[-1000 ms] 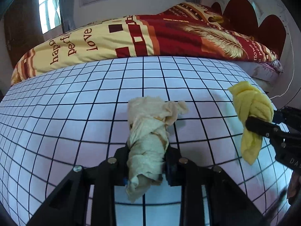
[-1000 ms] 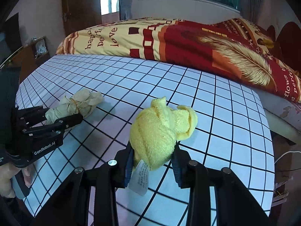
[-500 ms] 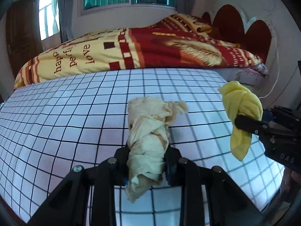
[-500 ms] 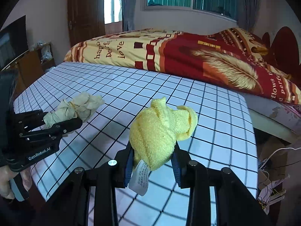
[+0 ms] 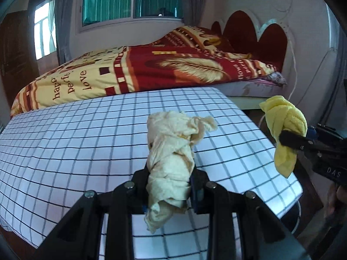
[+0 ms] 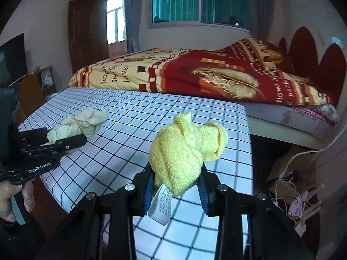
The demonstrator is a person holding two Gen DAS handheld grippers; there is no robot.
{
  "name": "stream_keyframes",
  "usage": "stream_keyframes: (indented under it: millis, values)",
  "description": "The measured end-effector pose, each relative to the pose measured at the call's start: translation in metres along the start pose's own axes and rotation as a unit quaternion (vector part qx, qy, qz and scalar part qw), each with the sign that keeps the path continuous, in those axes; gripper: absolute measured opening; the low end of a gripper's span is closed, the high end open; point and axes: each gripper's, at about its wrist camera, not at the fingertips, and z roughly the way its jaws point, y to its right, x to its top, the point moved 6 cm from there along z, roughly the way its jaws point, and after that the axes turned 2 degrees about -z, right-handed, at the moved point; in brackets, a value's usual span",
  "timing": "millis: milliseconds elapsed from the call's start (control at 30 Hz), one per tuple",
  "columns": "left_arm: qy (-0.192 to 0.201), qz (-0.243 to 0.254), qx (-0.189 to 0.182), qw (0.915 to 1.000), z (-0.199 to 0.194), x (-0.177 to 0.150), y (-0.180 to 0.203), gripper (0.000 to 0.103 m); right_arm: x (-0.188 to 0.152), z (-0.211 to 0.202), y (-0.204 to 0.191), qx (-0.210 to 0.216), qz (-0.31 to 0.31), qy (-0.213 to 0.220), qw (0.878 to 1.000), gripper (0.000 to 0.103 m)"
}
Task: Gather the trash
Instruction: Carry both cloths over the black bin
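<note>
A bedroom: a bench (image 5: pixel 76 143) under a white grid-checked cloth stands against a bed (image 5: pixel 138 73) with a red and yellow quilt, windows behind.

Left wrist view: the left gripper (image 5: pixel 170 184) has its fingers closed on a crumpled beige rag (image 5: pixel 171 151), long axis running straight out along the fingers, its top flopping right. The rag hangs clear above the cloth. To the right, past the bench's corner, the right gripper carries a yellow cloth (image 5: pixel 284 130).

Right wrist view: the right gripper (image 6: pixel 176 184) has its fingers clamped on the yellow cloth, a white label (image 6: pixel 160 205) dangling below. It sits over the bench's right edge; open floor with a cardboard box and wires (image 6: pixel 290 186) lies beyond. No bin is visible in either view. Judgement: both loads are secured, and the right hand is nearer the open side for carrying off.
</note>
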Motion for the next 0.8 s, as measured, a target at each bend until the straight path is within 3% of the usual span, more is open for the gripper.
stream_keyframes:
  millis: [500, 800]
  values:
    - [-0.004, 0.042, -0.063, 0.9971, -0.021, -0.024, 0.095, 0.029, -0.049, -0.091, 0.05, -0.042, 0.03, 0.031, 0.998, 0.038]
    - [-0.016, 0.075, -0.102, 0.9918, -0.017, -0.044, 0.159, 0.029, -0.096, -0.12, 0.097, -0.082, 0.059, 0.017, 0.995, 0.038]
